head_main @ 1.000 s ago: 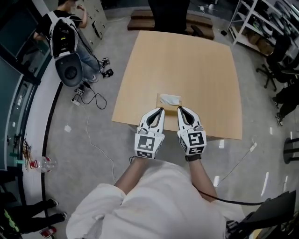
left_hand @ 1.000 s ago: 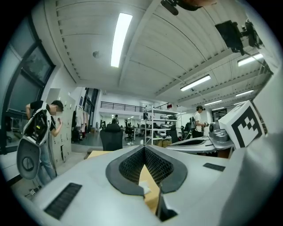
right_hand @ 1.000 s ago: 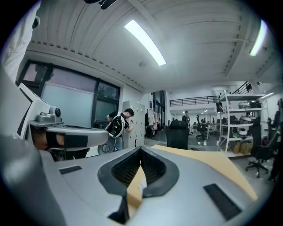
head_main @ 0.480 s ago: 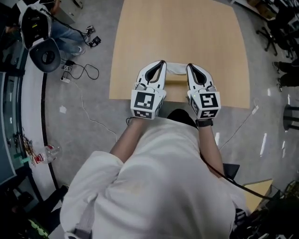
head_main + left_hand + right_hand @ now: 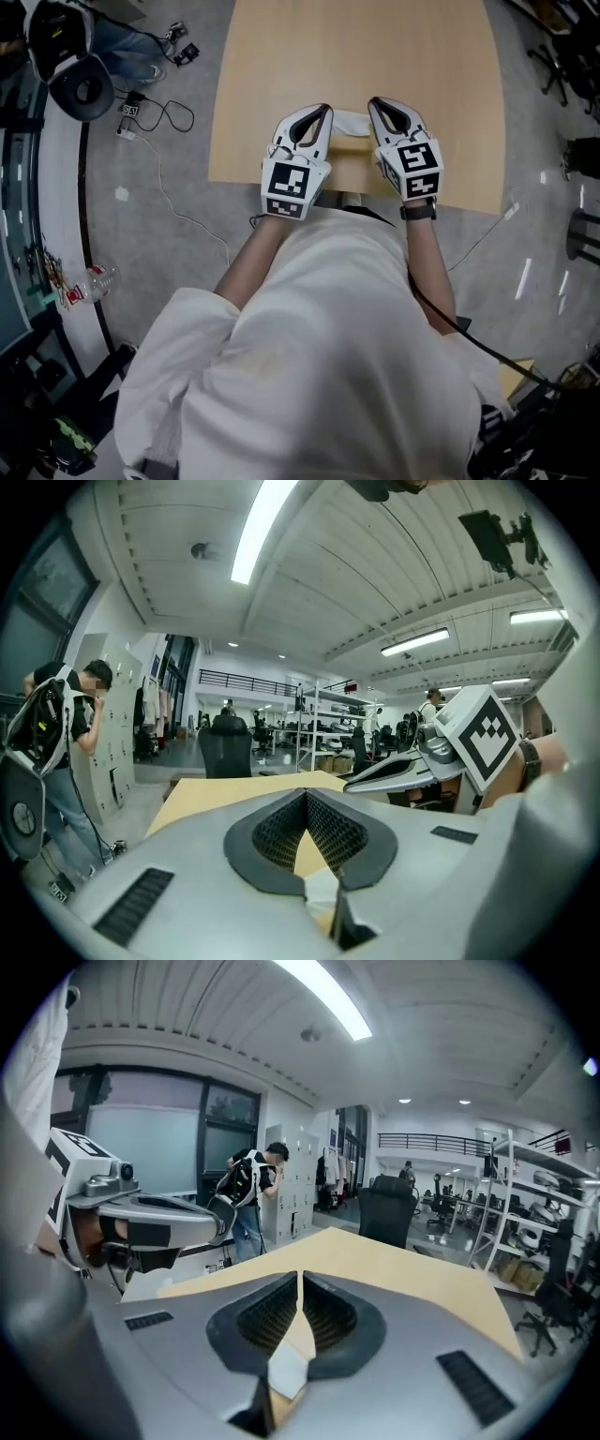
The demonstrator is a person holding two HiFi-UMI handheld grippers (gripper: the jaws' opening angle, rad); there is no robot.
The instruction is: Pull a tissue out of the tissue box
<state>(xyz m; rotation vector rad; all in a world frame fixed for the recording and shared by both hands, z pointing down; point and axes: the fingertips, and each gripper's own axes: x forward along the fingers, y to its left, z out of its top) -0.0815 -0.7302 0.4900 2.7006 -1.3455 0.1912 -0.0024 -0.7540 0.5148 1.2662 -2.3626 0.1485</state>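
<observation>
Low tan tissue box (image 5: 349, 152) with a white tissue (image 5: 352, 120) bunched on top. My left gripper (image 5: 323, 110) and right gripper (image 5: 374, 101) flank it, both sets of jaws pressed together. They hide the box's sides.

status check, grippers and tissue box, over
Left gripper shut, empty; right gripper shut, empty. Tissue box between them, tissue poking up, not gripped. Nothing blocking.
</observation>
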